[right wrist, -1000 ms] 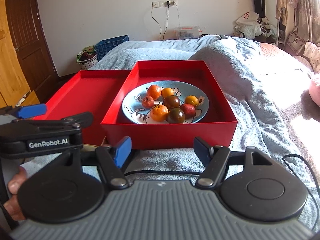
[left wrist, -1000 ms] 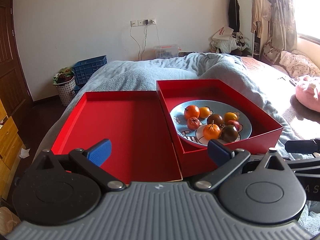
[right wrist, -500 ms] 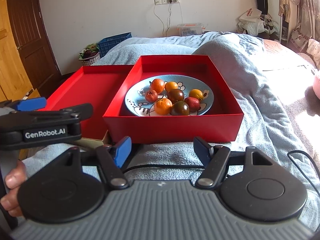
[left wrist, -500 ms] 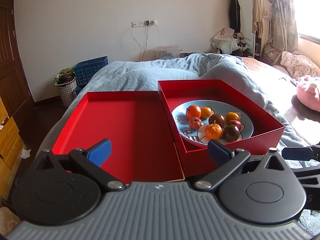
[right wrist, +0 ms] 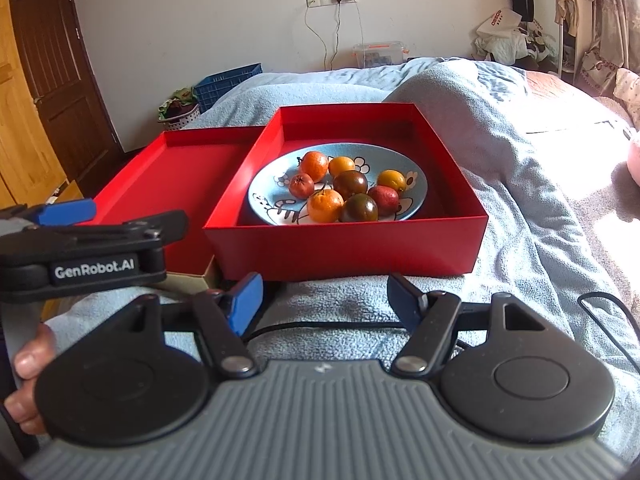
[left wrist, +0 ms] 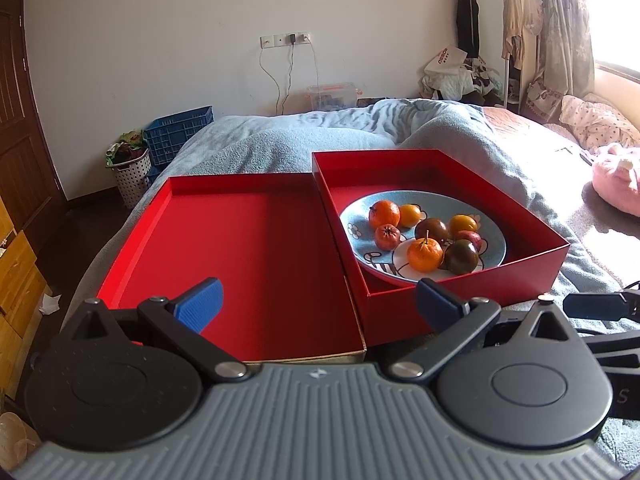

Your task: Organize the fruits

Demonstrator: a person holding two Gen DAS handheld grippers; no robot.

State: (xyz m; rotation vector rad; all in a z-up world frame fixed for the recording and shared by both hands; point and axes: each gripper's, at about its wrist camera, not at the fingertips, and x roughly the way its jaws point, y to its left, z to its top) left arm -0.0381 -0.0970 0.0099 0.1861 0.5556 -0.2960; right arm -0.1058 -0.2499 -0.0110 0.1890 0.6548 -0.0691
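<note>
Fruits [right wrist: 338,190]: on plate [right wrist: 416,196] in box [right wrist: 348,246], ahead of right fingers [right wrist: 246,300].
Left gripper [left wrist: 318,306]: released, holds nothing.
Right gripper [right wrist: 324,300]: released, holds nothing.

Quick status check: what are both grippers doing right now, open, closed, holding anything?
Left gripper: jaws open, holding nothing.
Right gripper: jaws open, holding nothing.

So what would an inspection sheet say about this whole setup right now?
Surface: bed with a grey-blue blanket.
Job's things: blue plate with eight small fruits, inside a deep red box; shallow red lid beside it, nothing in it.
Clutter: nothing seen on the blanket near the boxes.
Grippers: left gripper and right gripper both open, holding nothing.
Cables: black cable on the blanket.
Surroundings: blue crate, wooden door.
</note>
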